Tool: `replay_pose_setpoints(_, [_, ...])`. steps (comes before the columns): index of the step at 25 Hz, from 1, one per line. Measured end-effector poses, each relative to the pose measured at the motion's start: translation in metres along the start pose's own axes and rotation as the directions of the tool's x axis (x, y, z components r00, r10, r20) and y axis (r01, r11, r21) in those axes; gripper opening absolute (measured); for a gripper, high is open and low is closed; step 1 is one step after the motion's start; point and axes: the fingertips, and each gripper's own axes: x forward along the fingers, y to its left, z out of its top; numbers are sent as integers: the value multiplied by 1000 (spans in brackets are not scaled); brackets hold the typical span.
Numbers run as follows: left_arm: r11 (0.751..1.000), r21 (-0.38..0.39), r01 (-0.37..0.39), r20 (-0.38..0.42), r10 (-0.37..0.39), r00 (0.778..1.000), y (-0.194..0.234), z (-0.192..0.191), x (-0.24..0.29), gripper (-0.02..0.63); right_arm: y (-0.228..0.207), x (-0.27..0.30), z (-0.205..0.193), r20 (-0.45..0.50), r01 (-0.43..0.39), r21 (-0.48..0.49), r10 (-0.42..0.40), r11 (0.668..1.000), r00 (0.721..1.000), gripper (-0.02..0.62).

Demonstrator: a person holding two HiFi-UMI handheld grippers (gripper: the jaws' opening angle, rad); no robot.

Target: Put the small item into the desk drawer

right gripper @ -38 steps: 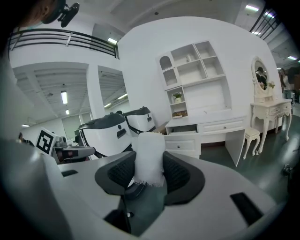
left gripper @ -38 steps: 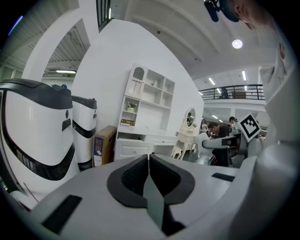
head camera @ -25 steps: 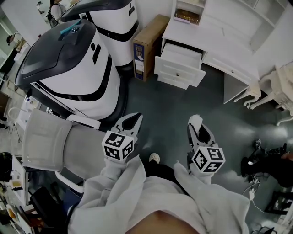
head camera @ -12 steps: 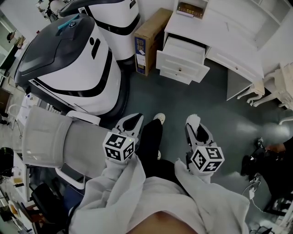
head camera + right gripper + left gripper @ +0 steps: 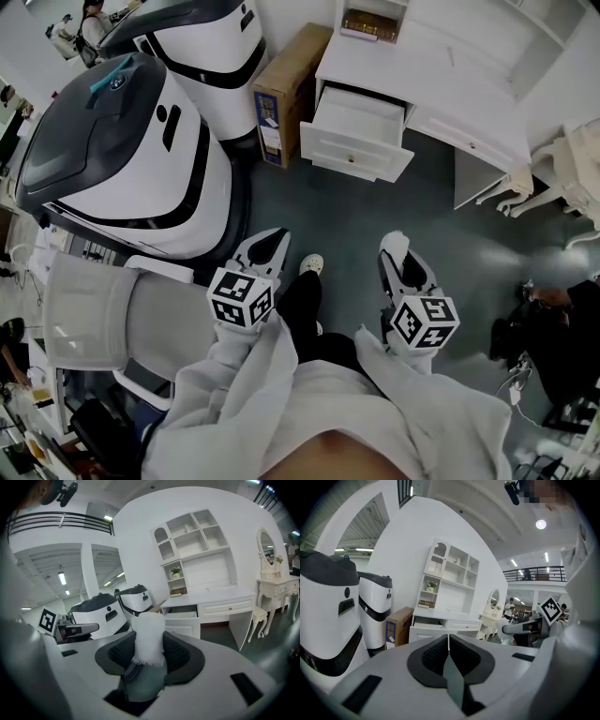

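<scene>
- Left gripper (image 5: 266, 247), one: jaws pressed together, nothing between them.
- Desk drawer (image 5: 360, 111), one pulled open, top of its stack. We place it ahead of both grippers and well apart from them.
- Right gripper (image 5: 399, 253), one: jaws part-way closed on the small item (image 5: 149, 635), one, white and fluffy. Its long axis runs along the jaws and its tip points toward the drawer.
- We judge the right gripper the nearer, and the carry to run forward and slightly left.

- Two large white-and-black machines (image 5: 122, 159) are seen side by side.
- A cardboard box (image 5: 286, 84) is stood just beside the farther one.
- A white mirrored dressing table (image 5: 276, 585) is seen, a stool (image 5: 258, 616) near it.
</scene>
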Motion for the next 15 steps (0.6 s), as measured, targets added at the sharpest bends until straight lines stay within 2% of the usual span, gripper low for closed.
replay_pose_setpoints(7, [1000,3,28,-8,-28,1000,14,30,56,23,-25,35,40,7,17,8,-17,1000,1000,189])
replay_pose_setpoints(15, [1000,4,27,-29,-27,999,47,60,109,23,-51,91,78,-2,27,23,-27,999,1000,189])
